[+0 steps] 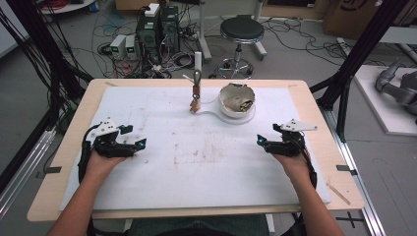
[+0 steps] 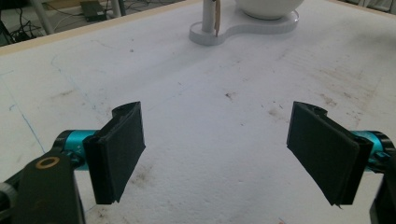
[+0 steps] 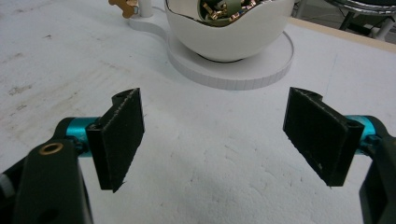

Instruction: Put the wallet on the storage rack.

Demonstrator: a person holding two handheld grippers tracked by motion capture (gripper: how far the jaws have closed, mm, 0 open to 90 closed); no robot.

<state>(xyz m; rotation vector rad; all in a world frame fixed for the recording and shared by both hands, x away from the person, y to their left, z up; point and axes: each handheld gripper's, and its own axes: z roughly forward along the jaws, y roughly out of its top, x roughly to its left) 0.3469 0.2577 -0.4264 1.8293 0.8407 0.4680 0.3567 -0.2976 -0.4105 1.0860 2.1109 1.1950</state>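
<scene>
A person sits at a wooden table (image 1: 314, 123) covered by a stained white foam sheet (image 1: 196, 162), holding a two-jaw gripper in each hand. The left gripper (image 1: 141, 143) rests low over the sheet, its jaws spread wide apart with nothing between them. The right gripper (image 1: 259, 141) sits opposite, well apart from the left, its jaws likewise wide apart and holding nothing.

Ahead of both grippers, toward the far edge of the sheet and nearer the right gripper, stands a white bowl (image 1: 236, 102) on a flat white base (image 3: 233, 74). The bowl holds small mixed items, some brass-coloured (image 3: 219, 10); what they are is hard to tell. Just left of the bowl, a slim white post (image 1: 197, 61) rises from the same base, with a brownish piece (image 1: 195, 103) hanging by it.

Beyond the table stands a black stool (image 1: 241, 30).
</scene>
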